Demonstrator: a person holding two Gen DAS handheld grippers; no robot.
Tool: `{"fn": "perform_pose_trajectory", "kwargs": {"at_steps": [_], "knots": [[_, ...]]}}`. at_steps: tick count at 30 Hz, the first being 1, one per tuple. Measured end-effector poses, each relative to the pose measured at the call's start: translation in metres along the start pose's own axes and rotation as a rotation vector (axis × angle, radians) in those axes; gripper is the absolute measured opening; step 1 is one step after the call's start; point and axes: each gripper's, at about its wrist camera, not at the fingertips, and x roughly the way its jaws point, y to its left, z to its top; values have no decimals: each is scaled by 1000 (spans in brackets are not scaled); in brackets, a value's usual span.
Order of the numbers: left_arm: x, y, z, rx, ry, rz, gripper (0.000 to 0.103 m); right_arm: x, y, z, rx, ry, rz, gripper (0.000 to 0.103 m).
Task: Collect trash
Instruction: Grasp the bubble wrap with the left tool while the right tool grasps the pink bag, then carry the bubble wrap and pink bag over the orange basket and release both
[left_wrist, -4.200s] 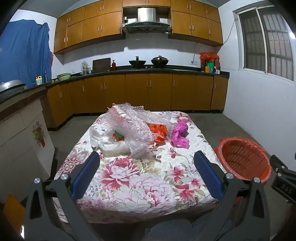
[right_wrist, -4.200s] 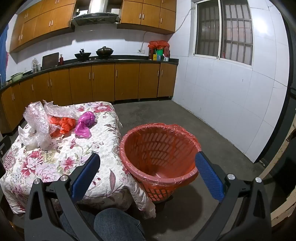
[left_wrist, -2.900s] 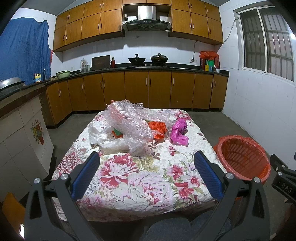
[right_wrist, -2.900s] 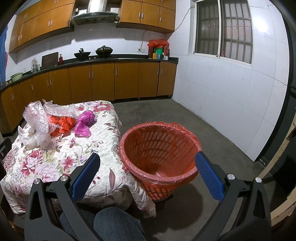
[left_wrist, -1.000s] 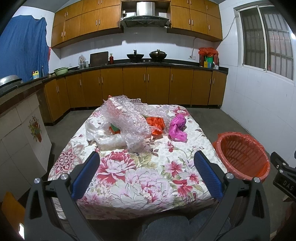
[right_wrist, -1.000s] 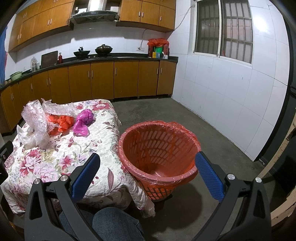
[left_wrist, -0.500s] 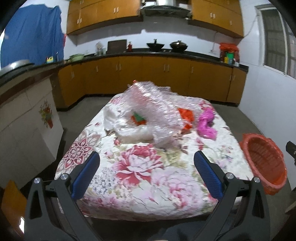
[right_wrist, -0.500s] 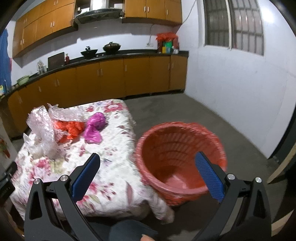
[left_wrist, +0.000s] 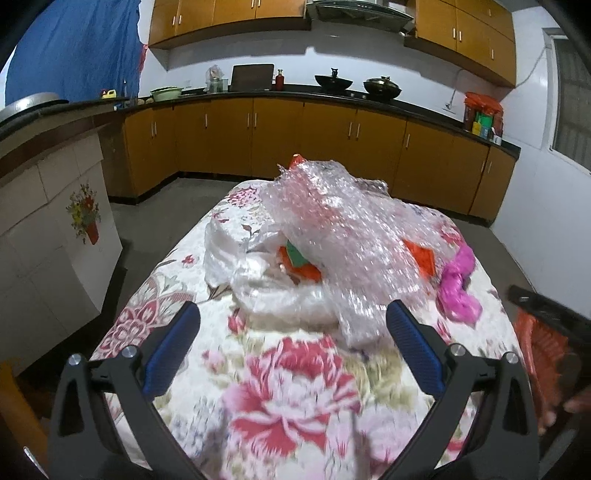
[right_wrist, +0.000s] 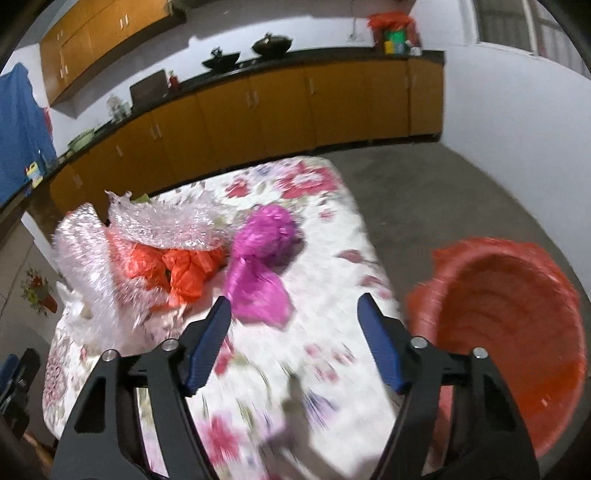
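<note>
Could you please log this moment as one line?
phase: approach | left gripper: open, facing bubble wrap | right gripper: open, facing magenta bag | red basket: beside table

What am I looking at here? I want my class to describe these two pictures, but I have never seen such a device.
A person holds a hand-held two-finger gripper in each hand; a camera on each looks forward along its blue-padded fingers. One view shows the left gripper, the other the right gripper. Both are open and hold nothing. On the table with the flowered cloth lie bubble wrap, a white plastic bag, an orange bag and a pink bag. A red basket stands beside the table.
</note>
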Motion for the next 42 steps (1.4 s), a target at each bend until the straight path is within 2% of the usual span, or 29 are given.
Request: {"fn": "perform_pose_trajectory", "kwargs": {"at_steps": [6, 8, 10, 11, 15, 16, 21, 24, 26, 29, 31, 35, 42], "knots": [[24, -4, 13, -20, 15, -28, 90, 57, 19, 12, 9, 79, 24, 66], [29, -8, 17, -18, 13, -37, 89, 71, 22, 10, -4, 110, 13, 62], [33, -14, 21, -12, 12, -50, 88, 84, 24, 7, -23, 143, 14, 47], [35, -17, 22, -10, 12, -55, 88, 89, 24, 4, -33, 152, 27, 44], [47, -32, 29, -9, 29, -73, 86, 76, 25, -3, -75, 119, 58, 17], [49, -36, 30, -6, 35, -75, 84, 72, 23, -5, -80, 112, 62, 15], [70, -57, 36, 23, 69, -62, 81, 52, 7, -20, -80, 104, 80, 13], [88, -64, 35, 27, 125, -58, 72, 45, -1, -24, -69, 109, 84, 13], [96, -64, 34, 21, 150, -62, 47, 39, -6, -26, -66, 109, 84, 13], [100, -62, 32, 18, 157, -96, 30, 31, -9, -26, -66, 96, 90, 13], [95, -63, 32, 27, 140, -109, 23, 21, -9, -26, -67, 80, 94, 13], [76, -62, 29, 61, 100, -130, 17, 4, -11, -25, -72, 46, 101, 13], [28, -71, 25, 144, 24, -199, 17, -32, -22, -24, -71, -18, 100, 13]]}}
